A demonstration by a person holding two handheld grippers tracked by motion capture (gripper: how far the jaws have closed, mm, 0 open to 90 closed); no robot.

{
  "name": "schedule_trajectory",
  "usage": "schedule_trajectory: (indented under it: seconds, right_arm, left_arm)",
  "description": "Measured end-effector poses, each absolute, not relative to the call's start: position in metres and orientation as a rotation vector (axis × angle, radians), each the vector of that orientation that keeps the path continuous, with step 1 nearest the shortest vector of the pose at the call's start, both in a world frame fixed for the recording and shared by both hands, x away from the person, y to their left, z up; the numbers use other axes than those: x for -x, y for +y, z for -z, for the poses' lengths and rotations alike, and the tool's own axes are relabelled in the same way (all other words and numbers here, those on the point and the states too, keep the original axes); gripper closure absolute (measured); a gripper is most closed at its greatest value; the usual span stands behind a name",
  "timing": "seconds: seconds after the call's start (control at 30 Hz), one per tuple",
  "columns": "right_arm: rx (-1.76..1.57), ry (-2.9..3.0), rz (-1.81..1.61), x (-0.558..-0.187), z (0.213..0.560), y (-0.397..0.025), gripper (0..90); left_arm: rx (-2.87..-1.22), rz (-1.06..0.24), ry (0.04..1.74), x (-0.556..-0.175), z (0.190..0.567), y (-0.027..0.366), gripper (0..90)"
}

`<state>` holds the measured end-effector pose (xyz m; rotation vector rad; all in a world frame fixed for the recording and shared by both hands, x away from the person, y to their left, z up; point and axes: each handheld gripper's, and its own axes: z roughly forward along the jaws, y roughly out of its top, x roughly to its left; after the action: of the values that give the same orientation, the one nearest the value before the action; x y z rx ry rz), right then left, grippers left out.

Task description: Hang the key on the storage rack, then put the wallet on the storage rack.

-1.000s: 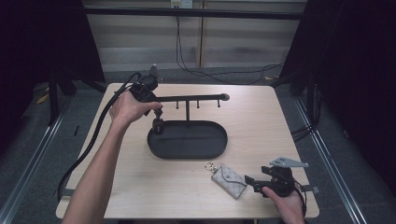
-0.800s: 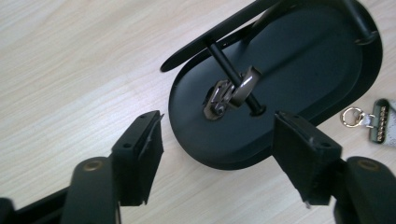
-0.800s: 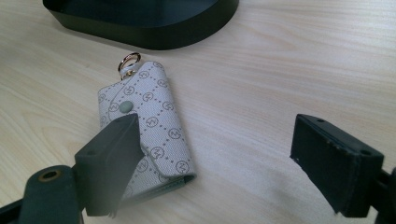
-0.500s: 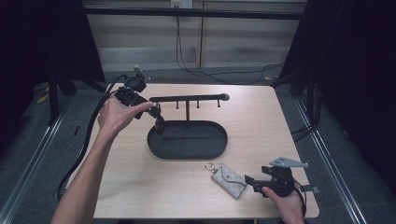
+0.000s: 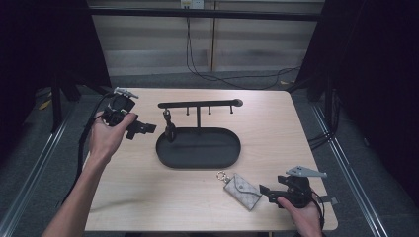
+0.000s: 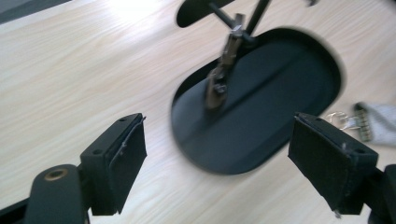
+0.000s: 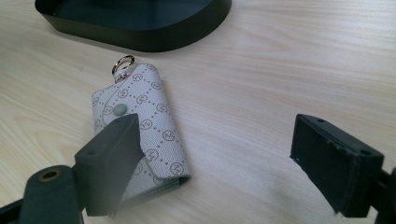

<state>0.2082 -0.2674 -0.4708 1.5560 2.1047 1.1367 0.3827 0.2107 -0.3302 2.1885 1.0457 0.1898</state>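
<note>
Black oval tray (image 5: 197, 163) sitting mid-table (image 5: 148, 197); hook rack (image 5: 200, 104) standing over the tray's far edge; cables (image 5: 207, 69) trailing on floor beyond the tray.

Pale wood-grain table (image 5: 148, 197), matt black tray (image 5: 197, 160), patterned cloth pouch (image 7: 144, 126)

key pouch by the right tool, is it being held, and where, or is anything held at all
Nothing is held. The right tool is open beside the key pouch, which lies flat on the table. The left tool is open too.

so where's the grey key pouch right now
In the high view the grey key pouch lies flat on the table's near right part, just in front of the black oval tray and beside the open right gripper.
</note>
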Motion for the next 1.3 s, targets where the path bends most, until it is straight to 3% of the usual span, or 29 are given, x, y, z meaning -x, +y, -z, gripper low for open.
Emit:
schedule_trajectory:
  seconds: [0.27,0.63,1.3]
  right_arm:
    - [-1.571,2.086,-1.144,-0.208,0.471,-0.269,15.7]
    - [-1.567,2.083,-1.142,-0.21,0.47,-0.268,15.7]
    - [-1.534,2.094,-1.124,-0.208,0.462,-0.265,18.9]
  left_arm:
    - [-2.15,-0.298,1.06,-0.366,0.347,0.23,20.4]
    - [-2.04,-0.293,0.963,-0.323,0.377,0.246,20.4]
    - [-1.968,-0.219,0.969,-0.261,0.423,0.271,20.5]
